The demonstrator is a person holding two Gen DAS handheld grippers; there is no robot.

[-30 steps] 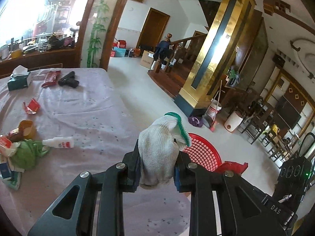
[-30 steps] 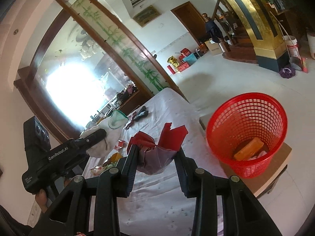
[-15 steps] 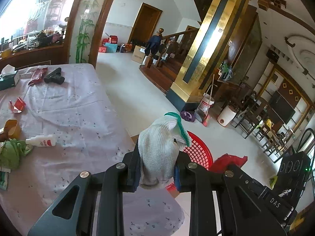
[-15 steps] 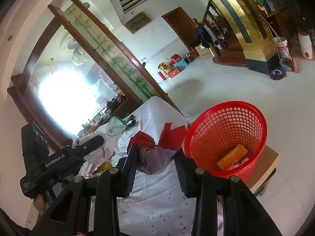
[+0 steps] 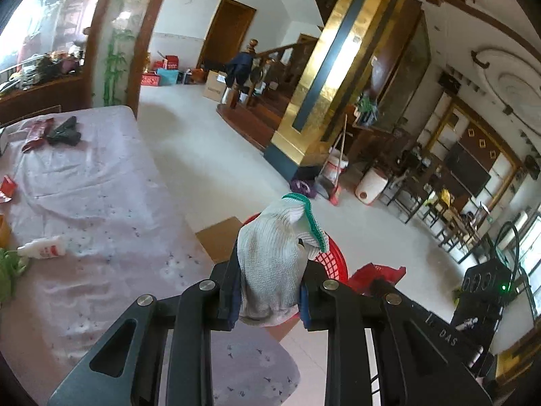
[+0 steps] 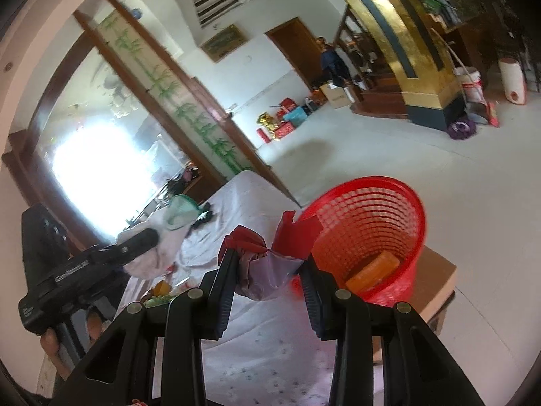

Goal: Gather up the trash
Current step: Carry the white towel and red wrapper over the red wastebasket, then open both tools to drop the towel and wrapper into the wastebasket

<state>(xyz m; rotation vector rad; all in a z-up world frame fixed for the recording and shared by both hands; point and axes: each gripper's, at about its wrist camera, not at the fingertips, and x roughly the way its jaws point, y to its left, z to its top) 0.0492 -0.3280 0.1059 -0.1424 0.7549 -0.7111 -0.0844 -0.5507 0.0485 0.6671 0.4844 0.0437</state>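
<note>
My left gripper point(image 5: 268, 284) is shut on a white knit glove with a green cuff point(image 5: 274, 257), held above the table's edge, with the red mesh basket point(image 5: 333, 264) just behind it. My right gripper point(image 6: 268, 267) is shut on a crumpled red wrapper point(image 6: 270, 250), right beside the red mesh basket point(image 6: 372, 230). The basket stands on a cardboard box point(image 6: 436, 291) next to the table and holds an orange packet point(image 6: 372, 270). In the right wrist view the left gripper point(image 6: 138, 240) is at the left with the glove. The red wrapper point(image 5: 375, 275) also shows in the left wrist view.
The table with a pale floral cloth point(image 5: 84, 203) carries a white bottle point(image 5: 44, 248), a black toy gun point(image 5: 64, 133), red wrappers point(image 5: 6, 187) and green trash point(image 5: 6, 270). Beyond lie the tiled floor point(image 5: 209, 162), a gold pillar point(image 5: 324, 77) and a white bucket point(image 5: 370, 186).
Both grippers have moved toward the red basket with their loads. The right gripper with the wrapper is now close against the basket's rim. The left view has swung right, off the table.
</note>
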